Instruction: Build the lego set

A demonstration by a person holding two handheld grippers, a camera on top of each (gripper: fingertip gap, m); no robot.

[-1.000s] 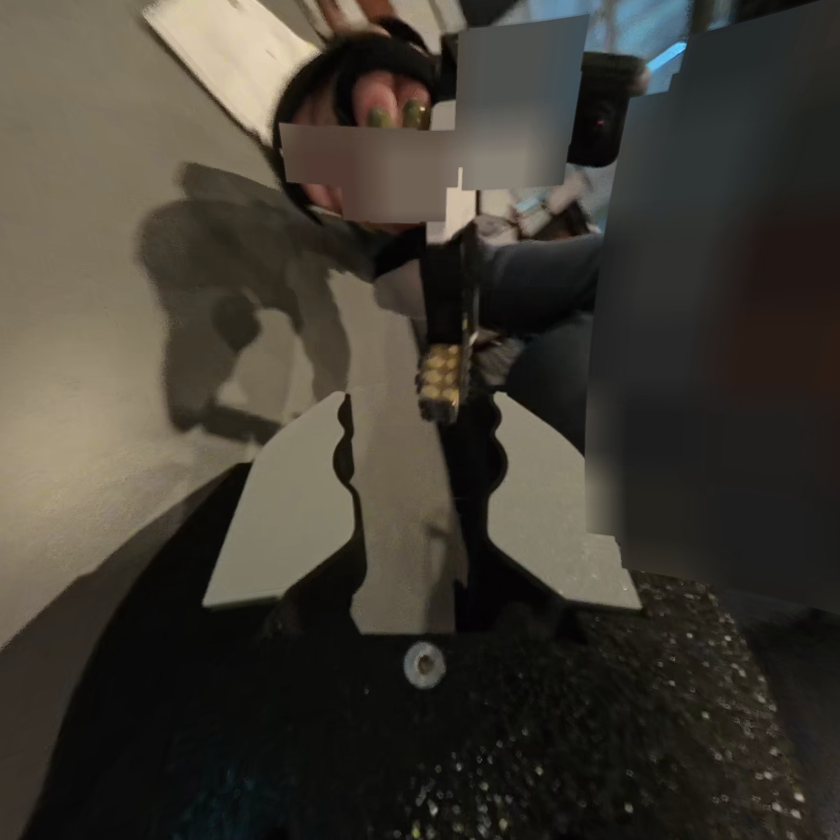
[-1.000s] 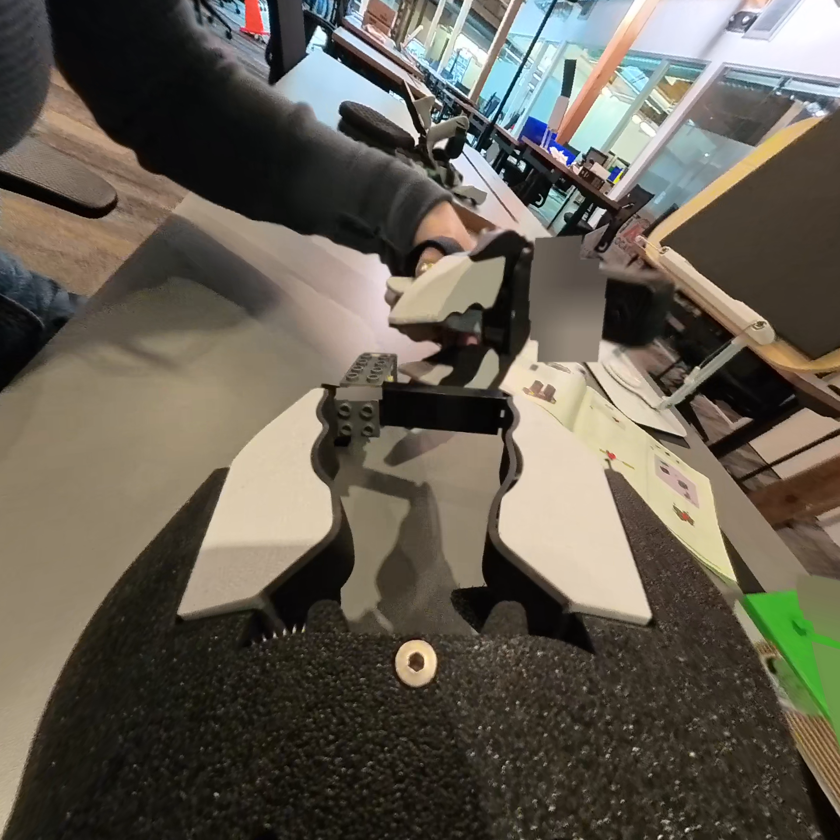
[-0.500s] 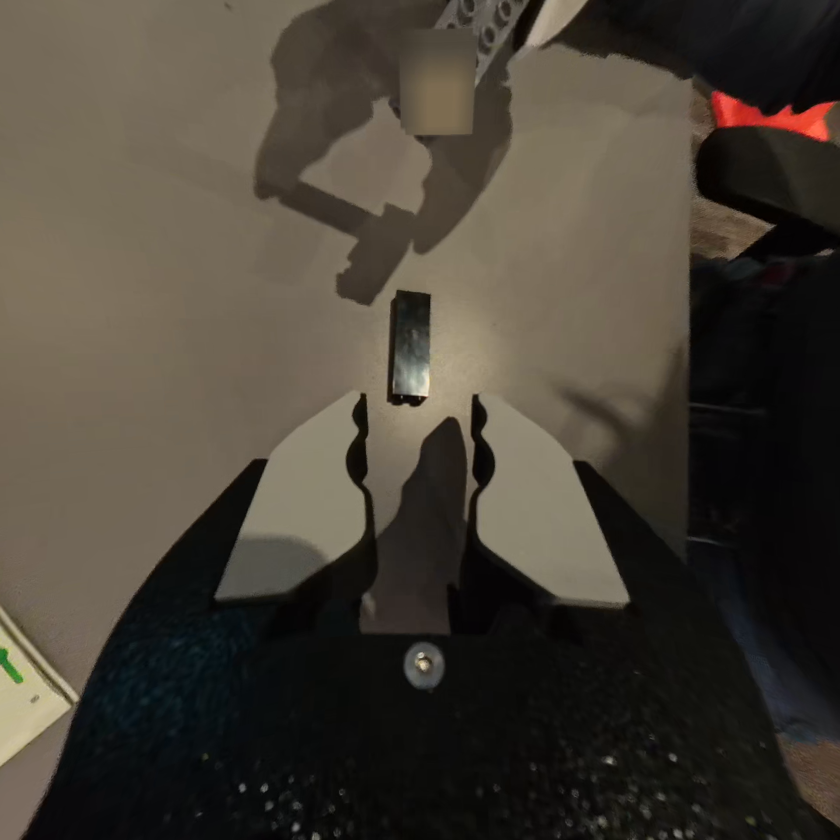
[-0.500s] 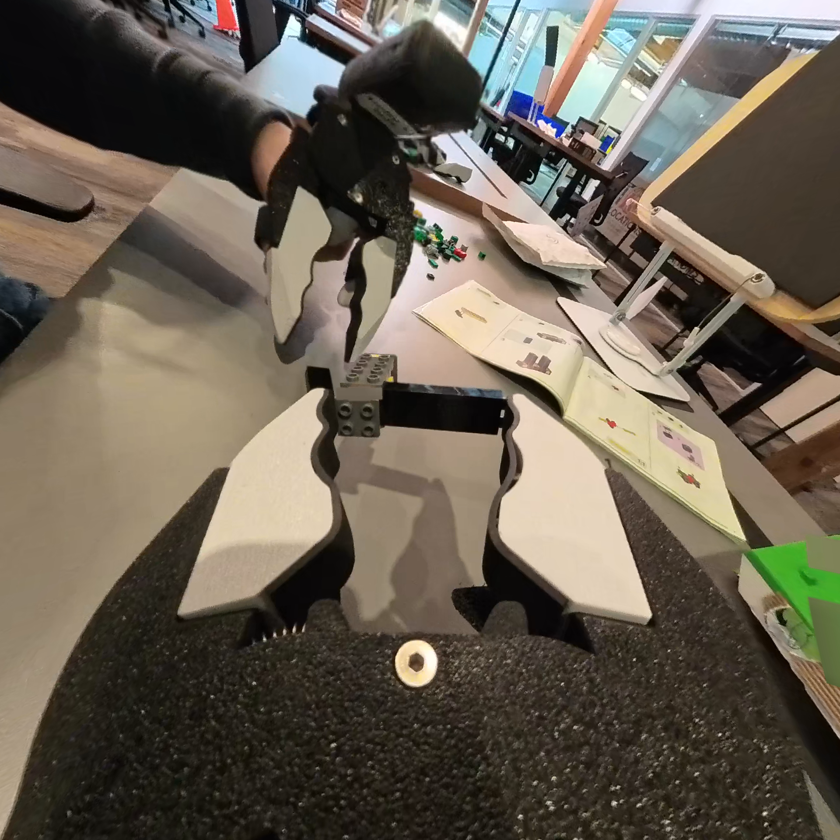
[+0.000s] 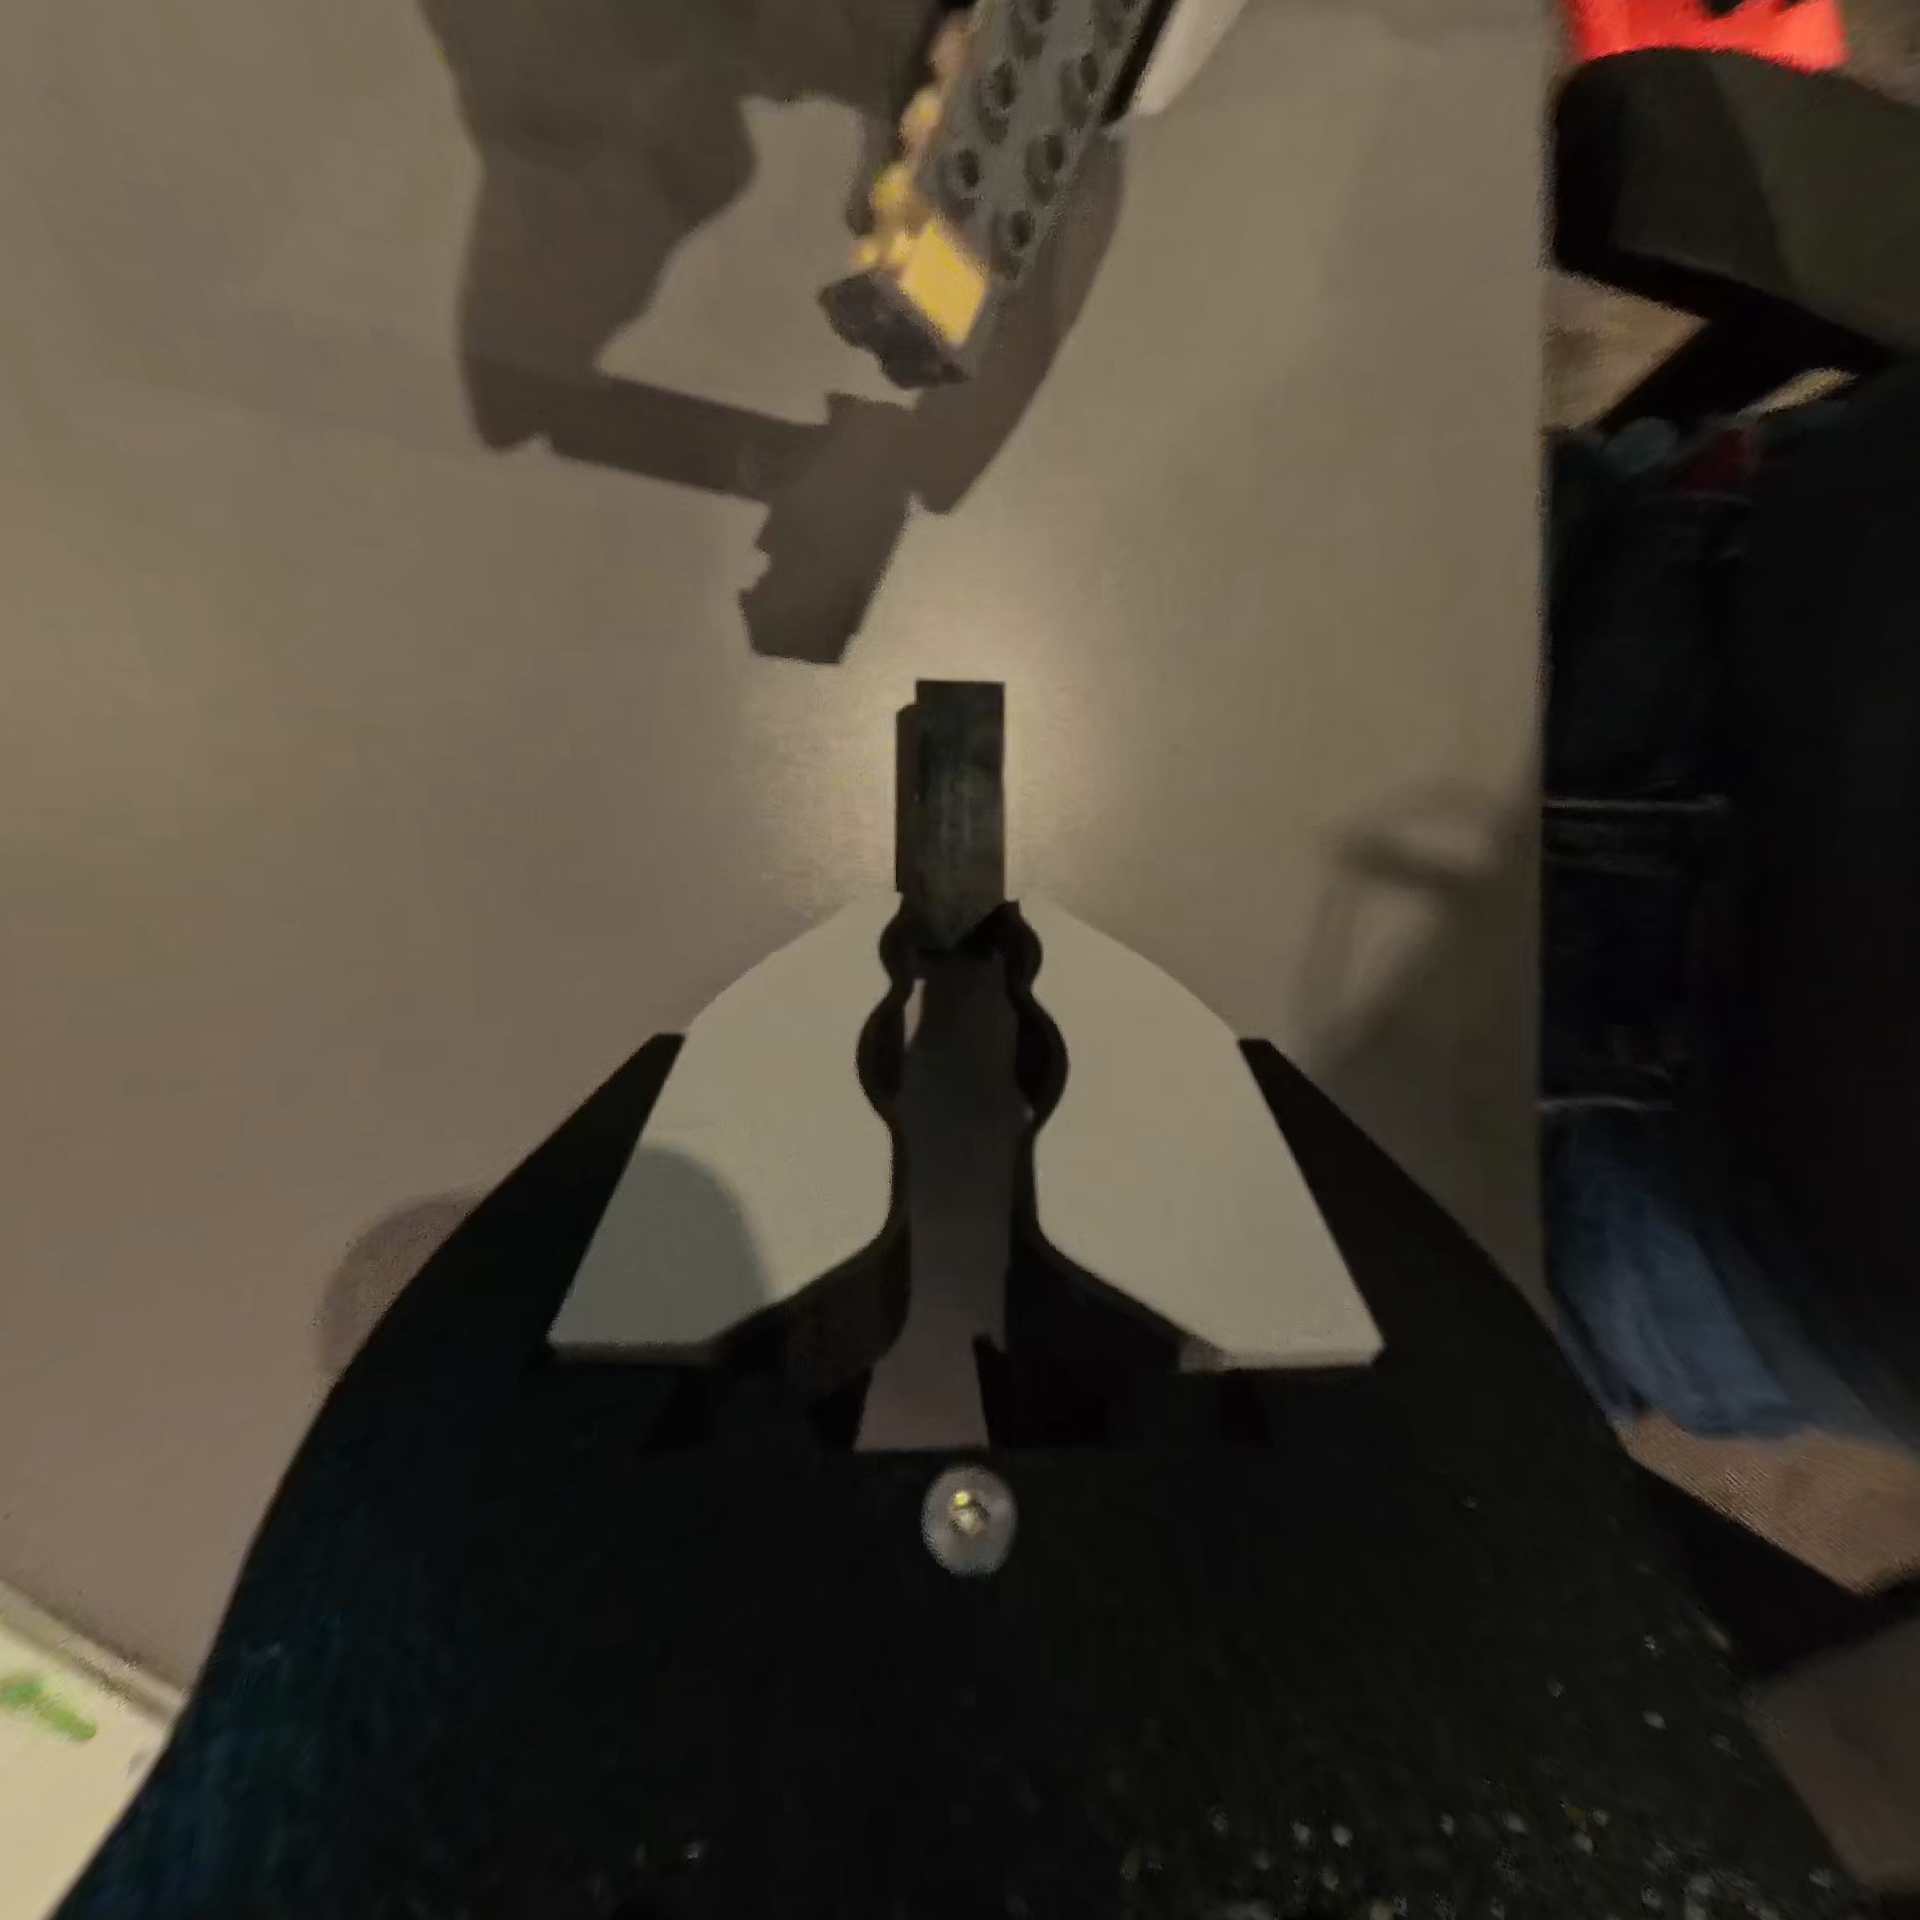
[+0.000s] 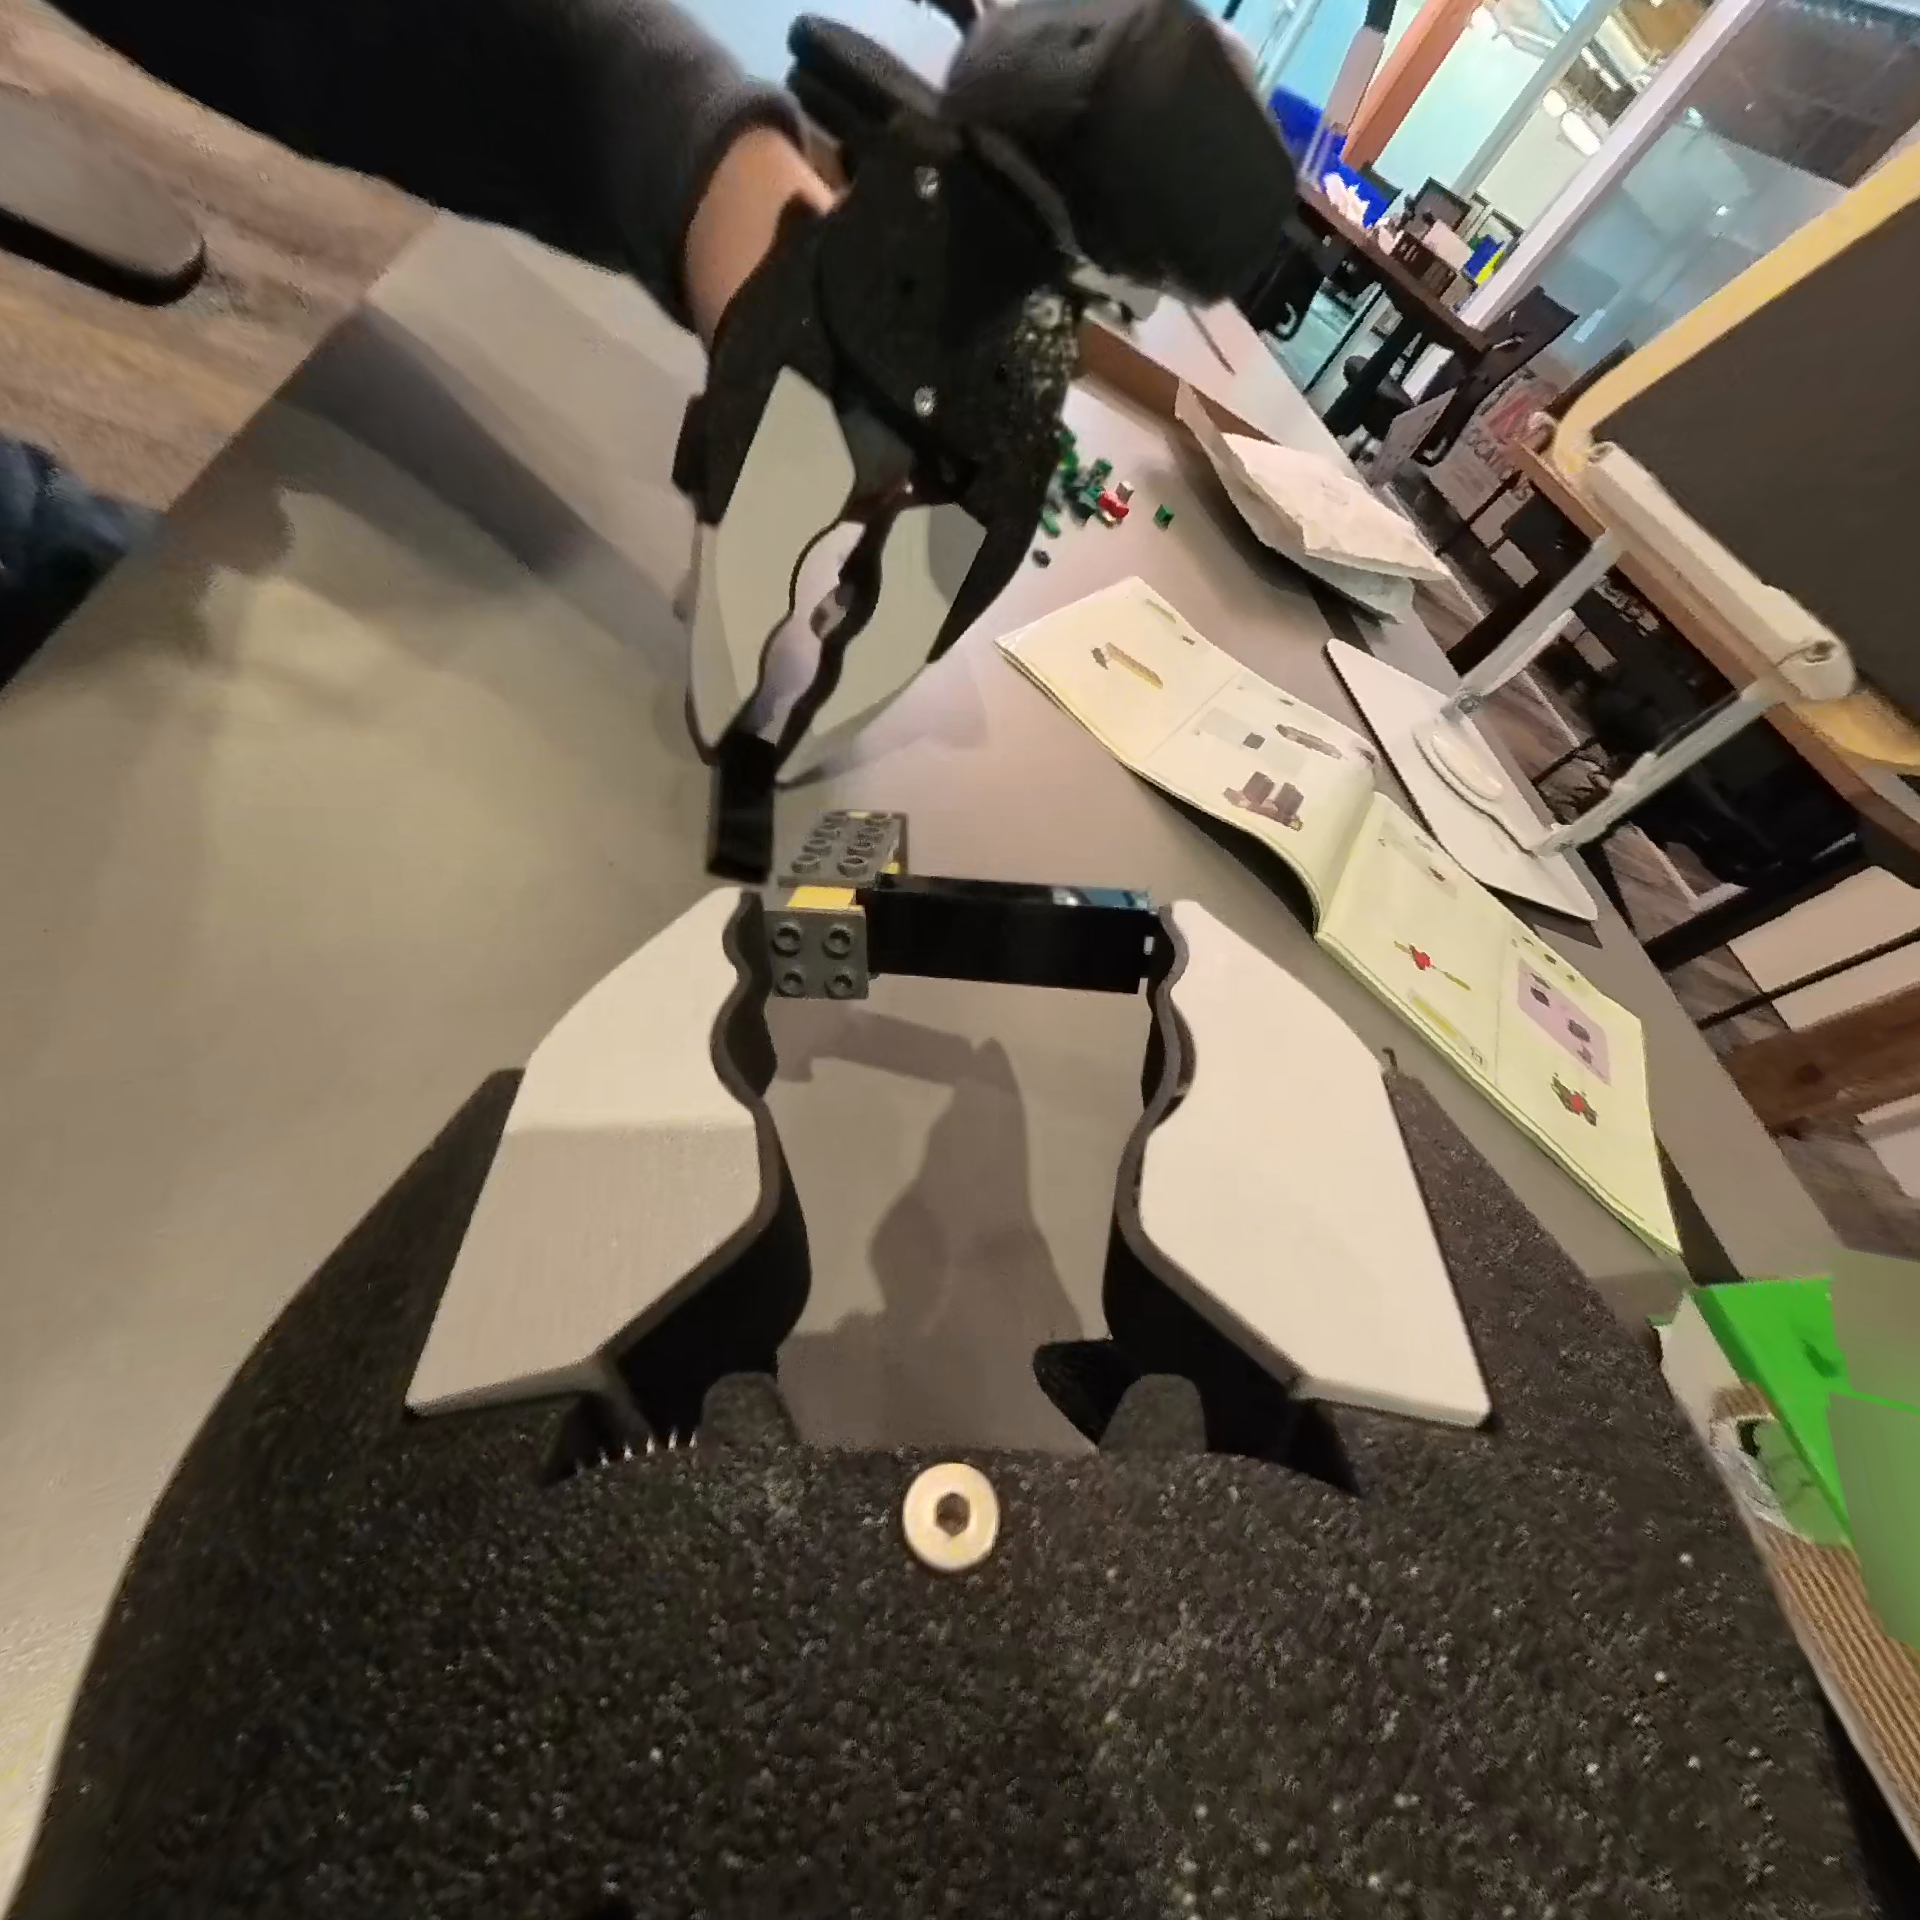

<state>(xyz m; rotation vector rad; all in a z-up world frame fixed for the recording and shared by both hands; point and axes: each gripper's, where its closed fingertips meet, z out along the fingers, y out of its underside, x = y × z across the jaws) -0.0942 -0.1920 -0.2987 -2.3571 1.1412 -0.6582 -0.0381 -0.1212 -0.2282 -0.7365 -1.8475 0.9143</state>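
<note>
My left gripper [image 5: 951, 930] is shut on a small black brick [image 5: 951, 800] that sticks out past its tips over the grey table [image 5: 416, 727]. In the right wrist view the left gripper [image 6: 743, 743] points down, with the black brick [image 6: 740, 810] hanging from its tips. I cannot tell if the brick touches the table. My right gripper [image 6: 956, 935] is shut on a lego assembly [image 6: 997, 933]: a long black brick with a dark grey studded block [image 6: 821, 945] and a yellow piece at its left end. The small brick is just left of that block. The assembly also shows in the left wrist view [image 5: 987, 177].
An open instruction booklet [image 6: 1351, 831] lies to the right. Loose lego pieces [image 6: 1091, 499] and a white bag [image 6: 1320, 509] lie farther back. A lamp base [image 6: 1455, 748] and a green object [image 6: 1787, 1382] are at the right. The table edge [image 5: 1538, 727] borders a chair [image 5: 1714, 208]. The tips of one gripper are about 12 centimetres away from the tips of the other.
My left gripper swung down from the assembly to a black brick lying on the table and shut on it. My right gripper has kept the assembly and tilted slightly.
</note>
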